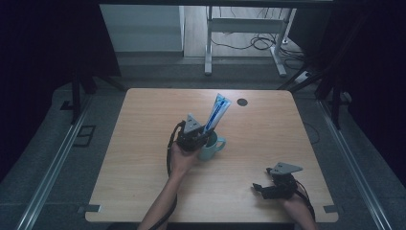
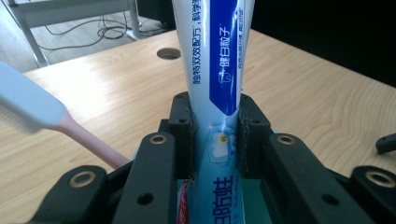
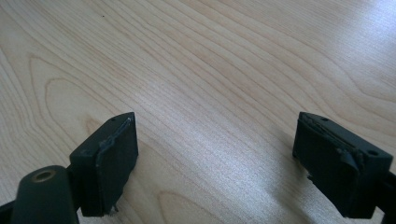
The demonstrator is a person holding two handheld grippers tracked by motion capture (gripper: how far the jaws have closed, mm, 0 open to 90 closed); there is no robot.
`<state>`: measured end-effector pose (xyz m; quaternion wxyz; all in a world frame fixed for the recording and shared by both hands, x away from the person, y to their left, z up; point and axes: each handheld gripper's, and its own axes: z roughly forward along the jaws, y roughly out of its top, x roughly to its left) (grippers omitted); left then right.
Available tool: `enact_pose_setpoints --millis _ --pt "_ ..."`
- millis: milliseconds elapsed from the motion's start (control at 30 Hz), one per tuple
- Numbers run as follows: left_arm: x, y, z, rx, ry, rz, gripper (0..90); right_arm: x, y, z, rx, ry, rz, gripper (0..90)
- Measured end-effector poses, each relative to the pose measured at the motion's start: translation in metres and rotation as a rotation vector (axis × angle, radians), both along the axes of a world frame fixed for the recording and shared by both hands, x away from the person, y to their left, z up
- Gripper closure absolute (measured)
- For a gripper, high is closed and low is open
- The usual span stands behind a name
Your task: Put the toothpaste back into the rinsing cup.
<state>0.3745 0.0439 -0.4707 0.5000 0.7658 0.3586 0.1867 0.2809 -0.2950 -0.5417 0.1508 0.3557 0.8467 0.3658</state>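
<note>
1. Step in hand, as I read it: tube (image 2: 219, 70) being set into or lifted out of the mug (image 1: 212, 146); can't tell which from one moment.
2. L gripper (image 2: 215, 126) is clamped on the tube low down, jaws pressing both flanks. Tube stands nearly upright, leaning a bit, crimped end up, lower end down in the mug just under the jaws.
3. Brush (image 2: 32, 109), pink handle w/ pale head, also sits in the mug, leaning out to one side of the L jaws, apart from the tube.
4. R gripper (image 3: 215, 163) spread wide, nothing between the jaws, resting low over bare table (image 3: 210, 60), well apart from the mug, nearer the person.
5. Next move calls for: if placing, ease the tube down till it rests on the mug bottom or rim, then release w/o tipping the mug. If lifting, pull straight up, clear of the brush. R could steady the mug.
6. Writing: tube is white w/ blue panel, Chinese text. Panel seems to read 健白敢子, not sure. Column beside it too small to trust. Small tooth logo below. No Latin brand legible.
</note>
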Motion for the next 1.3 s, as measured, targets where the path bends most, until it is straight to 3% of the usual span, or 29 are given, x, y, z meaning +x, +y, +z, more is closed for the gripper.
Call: enact_pose_setpoints --millis 433,967,1100,1300 --pt "-0.001 0.0 -0.004 0.021 0.024 -0.011 69.3 0.0 0.0 0.0 0.0 -0.001 0.0 14.2" --pt "-0.008 0.001 -0.005 0.125 0.091 -0.041 64.0 0.0 0.0 0.0 -0.001 -0.001 0.001 14.2" --pt "-0.009 0.007 -0.006 0.093 0.103 -0.038 63.0 0.0 0.0 0.0 0.0 -0.001 0.0 14.2" --pt "-0.011 0.011 -0.003 0.081 0.096 -0.034 55.2 0.0 0.0 0.0 0.0 -0.001 0.0 14.2"
